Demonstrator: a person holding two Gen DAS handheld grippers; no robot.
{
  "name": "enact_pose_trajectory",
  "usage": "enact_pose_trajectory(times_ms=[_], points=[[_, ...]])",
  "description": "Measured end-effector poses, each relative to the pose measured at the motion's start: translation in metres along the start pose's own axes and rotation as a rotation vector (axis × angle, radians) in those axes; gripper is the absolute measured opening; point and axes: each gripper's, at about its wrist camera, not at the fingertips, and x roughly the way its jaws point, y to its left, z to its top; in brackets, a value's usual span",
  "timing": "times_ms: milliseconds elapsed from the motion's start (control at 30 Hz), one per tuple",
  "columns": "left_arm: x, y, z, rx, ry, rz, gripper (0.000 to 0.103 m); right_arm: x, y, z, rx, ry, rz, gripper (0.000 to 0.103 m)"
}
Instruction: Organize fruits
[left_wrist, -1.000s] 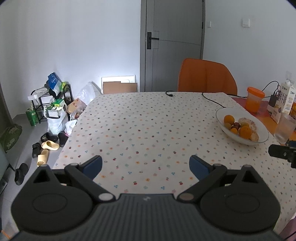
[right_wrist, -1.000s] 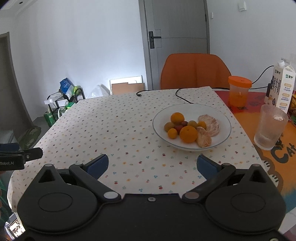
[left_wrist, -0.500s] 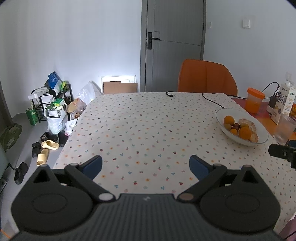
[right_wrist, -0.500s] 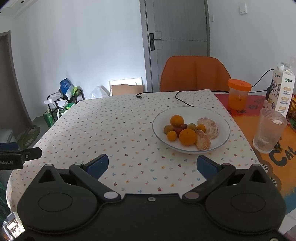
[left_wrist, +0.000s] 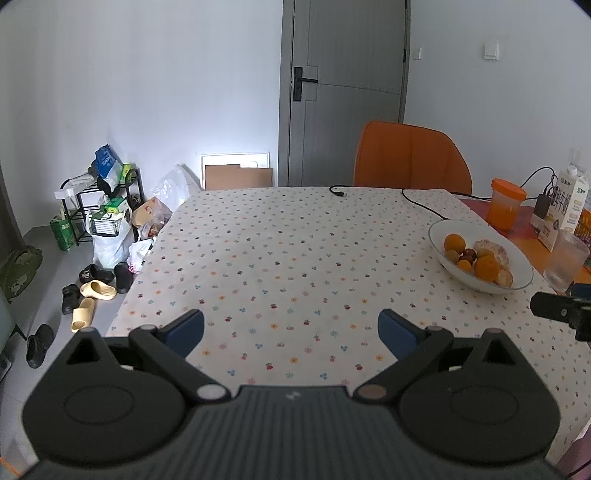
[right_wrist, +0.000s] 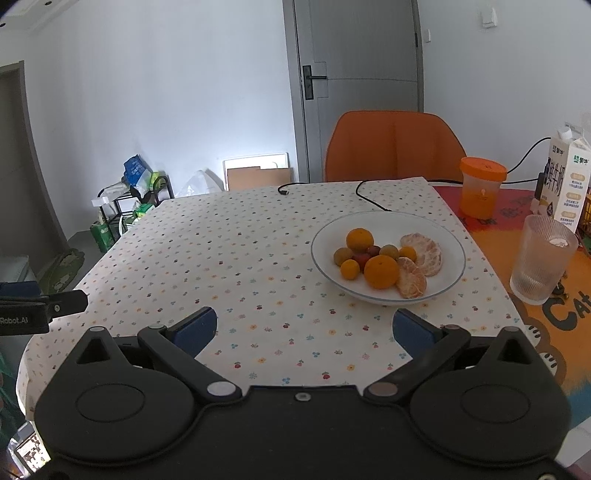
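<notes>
A white bowl (right_wrist: 439, 229) (left_wrist: 517, 258) sits on the dotted tablecloth, right of centre. It holds several fruits: a large orange (right_wrist: 381, 271), a smaller orange (right_wrist: 359, 239), peeled mandarin halves (right_wrist: 423, 253), small yellow-green and red fruits. My right gripper (right_wrist: 304, 328) is open over the cloth, just short of the bowl, nothing between its blue pads. My left gripper (left_wrist: 291, 328) is open over the cloth's near middle, well left of the bowl. Each gripper's tip shows at the edge of the other's view.
Right of the bowl stand a ribbed glass (right_wrist: 543, 264), an orange-lidded jar (right_wrist: 480, 186) and a milk carton (right_wrist: 565, 177) on a colourful mat. A black cable (right_wrist: 369, 197) lies on the far cloth. An orange chair (right_wrist: 393, 146) stands behind the table. Shoes and bags (left_wrist: 99, 254) clutter the floor at left.
Both views have tilted slightly upward or drawn back, so the bowl and table sit a little lower in frame. Both grippers stay open.
</notes>
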Motion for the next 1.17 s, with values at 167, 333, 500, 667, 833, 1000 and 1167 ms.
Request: enact_pose_trajectory(times_ms=[167,333,500,667,833,1000,1167], points=[[-0.0001,0.0002,0.0001,0.0,0.0,-0.002,0.1,-0.0002,-0.0006,0.0,0.005,-0.002,-0.003,0.103],[-0.0002,0.0003,0.0003,0.003,0.004,0.0,0.1,0.0007,-0.0016,0.0004,0.005,0.0,-0.006,0.103],[0.0001,0.0003,-0.0002,0.0,0.003,0.0,0.1,0.0004,-0.002,0.0005,0.004,-0.004,-0.006,0.103],[0.0018,-0.0003,-0.0004,0.001,0.01,0.007,0.1,0.0003,-0.0044,0.0,0.014,-0.002,-0.008,0.103],[0.0026,-0.001,-0.0024,0.009,0.012,0.002,0.1,0.0016,-0.0062,0.0,0.015,-0.001,-0.015,0.103],[0.0045,-0.004,-0.0036,0.022,0.01,-0.005,0.1,0.0055,-0.0057,-0.0024,0.016,0.007,-0.016,0.103],[0.004,-0.005,-0.0038,0.026,0.01,-0.007,0.1,0.0055,-0.0055,-0.0035,0.016,0.009,-0.016,0.103]])
